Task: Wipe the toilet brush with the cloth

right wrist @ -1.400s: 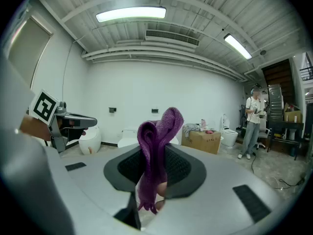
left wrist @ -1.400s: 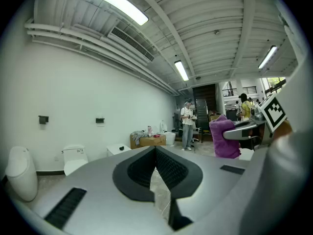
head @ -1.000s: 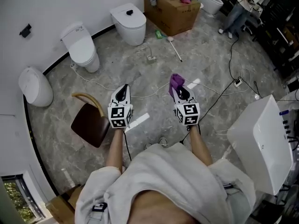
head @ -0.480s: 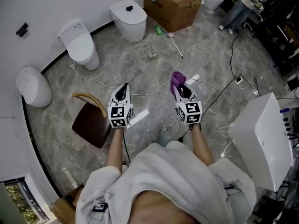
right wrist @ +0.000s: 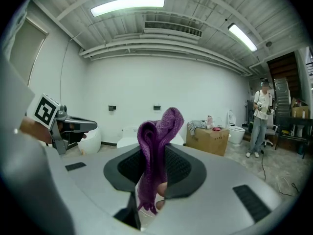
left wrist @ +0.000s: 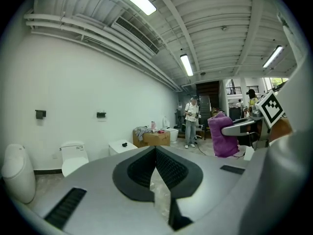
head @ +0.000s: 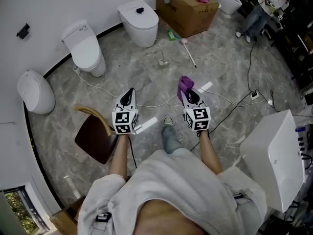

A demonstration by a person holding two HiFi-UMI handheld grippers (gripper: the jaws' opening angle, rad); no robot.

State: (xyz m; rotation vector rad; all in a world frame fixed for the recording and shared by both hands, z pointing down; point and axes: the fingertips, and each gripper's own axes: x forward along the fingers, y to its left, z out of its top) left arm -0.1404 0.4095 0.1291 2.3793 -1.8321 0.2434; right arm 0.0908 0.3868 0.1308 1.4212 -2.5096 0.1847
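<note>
Both arms reach out front, side by side | left gripper [head: 129,94] clenched, empty | right gripper [head: 188,95] grasping the one purple cloth [head: 184,84] | one brush [head: 190,53] lies on the floor [head: 122,72] ahead, near the box [head: 188,14]

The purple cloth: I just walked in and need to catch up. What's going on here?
A person holds a gripper in each hand. The right gripper is shut on the purple cloth; the left gripper is shut and empty. What looks like the toilet brush lies on the floor ahead, untouched.
</note>
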